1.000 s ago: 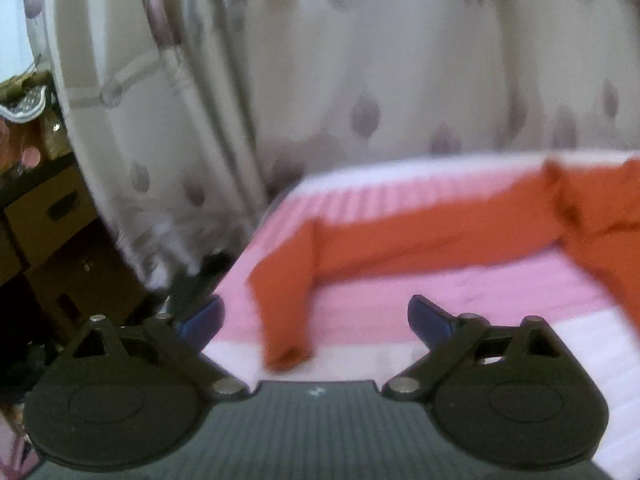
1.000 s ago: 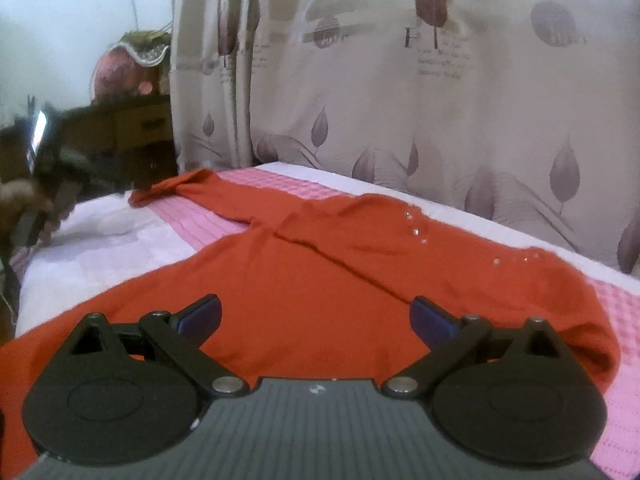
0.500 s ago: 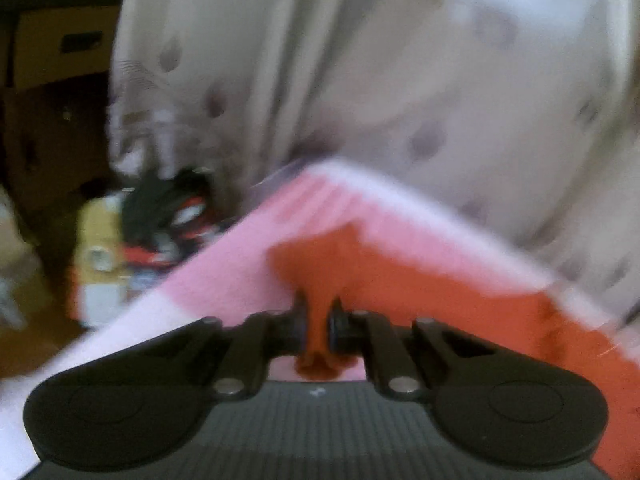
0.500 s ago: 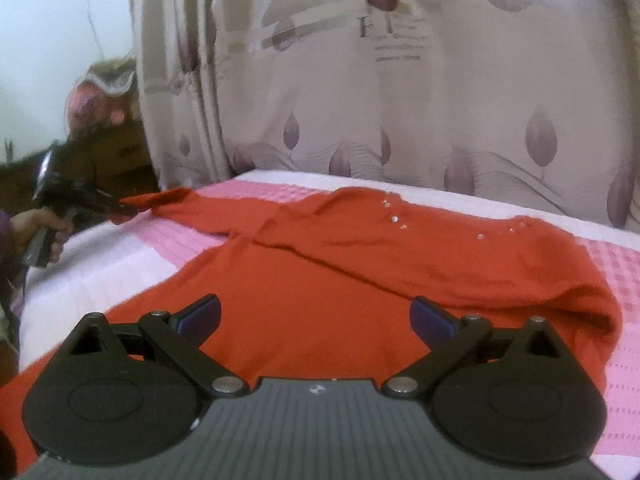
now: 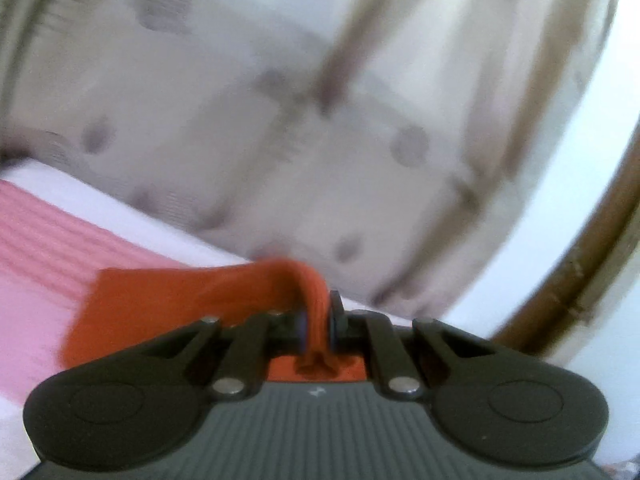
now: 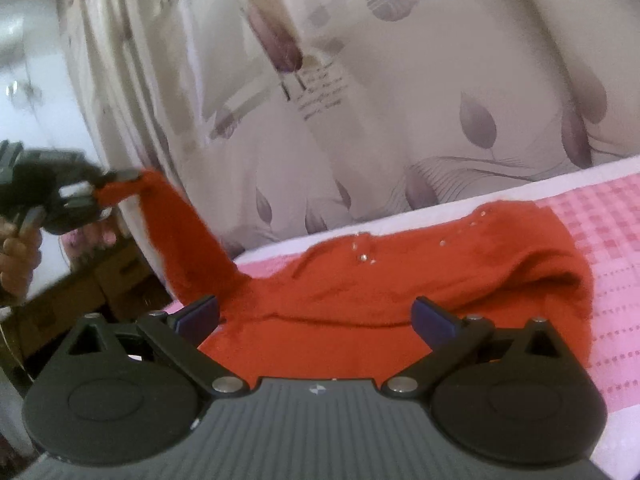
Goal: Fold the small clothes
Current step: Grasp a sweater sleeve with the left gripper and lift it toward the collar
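Two hand-held grippers worked over a red sweater (image 6: 420, 276) spread on a bed covered in a pink-and-white checked blanket (image 6: 612, 248). The left hand-held gripper (image 5: 318, 326), seen from its own wrist camera in a blurred frame, had its fingers pressed together on the end of the sweater's sleeve (image 5: 192, 292), the red knit bunched between the pads and trailing back toward the blanket. From the right wrist view, that same left hand-held gripper (image 6: 100, 196) appeared off the bed's left edge, held in a person's hand (image 6: 18, 256), with the sleeve (image 6: 184, 240) raised clear of the blanket and stretched up from the sweater's body. The right hand-held gripper (image 6: 316, 320) hung just above the near part of the sweater with its blue-padded fingers (image 6: 434, 320) spread wide and nothing between them. Small shiny studs dotted the sweater near its neckline. A beige curtain (image 6: 400, 100) printed with purple leaves hung along the bed's far edge.
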Motion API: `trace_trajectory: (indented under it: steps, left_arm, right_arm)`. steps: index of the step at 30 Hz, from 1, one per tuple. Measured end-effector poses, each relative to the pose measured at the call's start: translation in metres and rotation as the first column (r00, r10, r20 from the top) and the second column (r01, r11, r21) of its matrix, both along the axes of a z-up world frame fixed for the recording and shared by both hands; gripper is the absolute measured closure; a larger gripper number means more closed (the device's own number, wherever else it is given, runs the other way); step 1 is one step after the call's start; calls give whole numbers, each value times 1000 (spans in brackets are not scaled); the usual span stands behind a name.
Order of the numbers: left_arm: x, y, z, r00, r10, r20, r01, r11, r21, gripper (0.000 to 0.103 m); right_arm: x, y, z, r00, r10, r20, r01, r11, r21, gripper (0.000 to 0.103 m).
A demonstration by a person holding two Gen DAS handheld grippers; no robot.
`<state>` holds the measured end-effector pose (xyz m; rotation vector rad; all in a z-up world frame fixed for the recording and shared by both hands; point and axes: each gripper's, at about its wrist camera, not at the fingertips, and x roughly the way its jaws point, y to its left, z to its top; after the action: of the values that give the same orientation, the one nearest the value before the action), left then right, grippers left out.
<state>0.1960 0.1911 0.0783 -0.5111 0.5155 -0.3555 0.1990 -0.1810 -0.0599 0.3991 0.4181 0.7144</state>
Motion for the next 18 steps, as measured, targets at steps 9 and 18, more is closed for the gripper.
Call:
trace_trajectory:
  steps: [9, 18]
  left_arm:
    - [83, -121, -46, 974, -206, -94, 205, 979, -15, 93]
    - [97, -135, -99, 988, -150, -46, 144, 983, -116, 5]
  right_arm:
    - [12, -37, -13, 995, -55, -81, 70, 978, 199, 1]
    - [25, -58, -29, 977, -99, -190, 155, 939, 308, 1]
